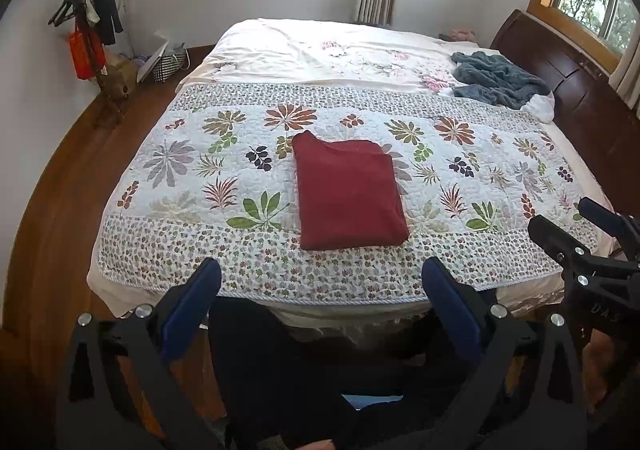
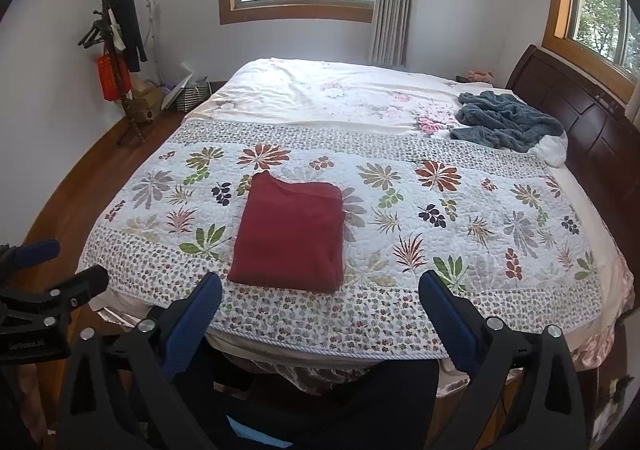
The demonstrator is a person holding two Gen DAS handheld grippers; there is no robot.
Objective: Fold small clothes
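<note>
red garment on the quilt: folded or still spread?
Folded. The dark red knit garment lies as a compact rectangle with layered edges on the floral quilted bedspread; no sleeves stick out. Both grippers are open, off it.

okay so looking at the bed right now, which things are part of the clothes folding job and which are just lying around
Part of the job:
red garment, folded on the floral quilt
left claw, open
right claw, open

Just lying about:
blue-grey blanket, bunched near the headboard
coat stand in the corner

Read only the pale letters "DAS" on the black body of the right gripper (image 1: 568, 224); small print on the left gripper (image 2: 64, 264) stayed too blurred.
</note>
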